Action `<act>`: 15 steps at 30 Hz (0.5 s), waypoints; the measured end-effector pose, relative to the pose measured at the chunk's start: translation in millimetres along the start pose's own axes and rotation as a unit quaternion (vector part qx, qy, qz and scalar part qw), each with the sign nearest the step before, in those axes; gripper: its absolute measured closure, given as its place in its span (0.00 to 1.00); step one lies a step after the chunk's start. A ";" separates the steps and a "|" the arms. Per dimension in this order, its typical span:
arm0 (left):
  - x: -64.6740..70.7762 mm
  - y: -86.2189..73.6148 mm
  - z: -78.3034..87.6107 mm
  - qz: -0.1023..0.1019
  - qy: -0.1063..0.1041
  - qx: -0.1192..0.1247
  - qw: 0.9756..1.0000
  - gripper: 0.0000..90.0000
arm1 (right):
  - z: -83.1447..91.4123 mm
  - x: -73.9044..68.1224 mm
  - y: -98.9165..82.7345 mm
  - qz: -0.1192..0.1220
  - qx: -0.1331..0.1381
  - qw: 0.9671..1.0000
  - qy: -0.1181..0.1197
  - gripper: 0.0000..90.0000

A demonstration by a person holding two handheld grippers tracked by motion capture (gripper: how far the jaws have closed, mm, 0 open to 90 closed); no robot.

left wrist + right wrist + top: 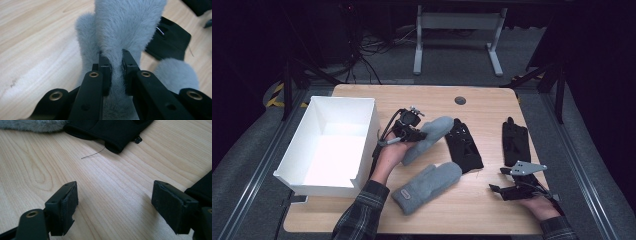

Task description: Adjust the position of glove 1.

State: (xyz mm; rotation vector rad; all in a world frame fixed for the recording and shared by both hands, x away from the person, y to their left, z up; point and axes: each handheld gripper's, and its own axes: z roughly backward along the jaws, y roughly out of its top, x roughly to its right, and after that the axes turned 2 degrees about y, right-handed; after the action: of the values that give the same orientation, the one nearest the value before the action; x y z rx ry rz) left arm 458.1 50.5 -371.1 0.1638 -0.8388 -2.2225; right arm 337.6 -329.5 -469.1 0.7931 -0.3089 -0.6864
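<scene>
- Left gripper view is showing the left gripper (116, 72) pinching a grey mitten (127, 27), its two black jaws pressing into the fuzzy fabric from either side, with the mitten's body running on up and away beyond the jaw tips.
- High view is showing that gripper (419, 134) gripping this mitten (429, 137) near its lower end, just right of the white box (362, 165).
- A second grey mitten (427, 187) is lying flat on the tabletop (492, 105), just below the held one.
- Two black gloves are lying farther right, one (463, 145) touching the held mitten, the other (515, 142) well apart from it.
- Right gripper (113, 207) is sitting with its jaws spread wide over bare wood, nothing between them, near the right-hand glove.
</scene>
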 end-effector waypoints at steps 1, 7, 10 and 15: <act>4.0 -2.7 2.6 -0.006 -0.001 -0.001 1.000 0.91 | 0.0 0.0 0.0 0.000 0.000 1.000 0.000 0.25; 25.0 -17.2 14.3 -0.028 0.005 -0.008 1.000 0.91 | 0.0 -0.1 -0.1 0.000 0.000 1.000 0.000 0.25; 34.6 -25.4 18.4 -0.035 0.008 -0.014 0.999 0.91 | 0.1 -0.1 0.0 0.000 0.000 1.000 0.000 0.25; 48.6 -41.3 25.4 -0.041 0.004 -0.023 0.999 0.91 | 0.2 -0.2 -0.1 -0.001 0.000 1.000 -0.001 0.25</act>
State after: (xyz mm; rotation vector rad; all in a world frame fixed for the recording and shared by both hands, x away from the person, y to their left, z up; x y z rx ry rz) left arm 389.4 51.4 -370.3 0.1877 -0.7897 -2.3131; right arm 337.4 -329.4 -469.1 0.7923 -0.3098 -0.6884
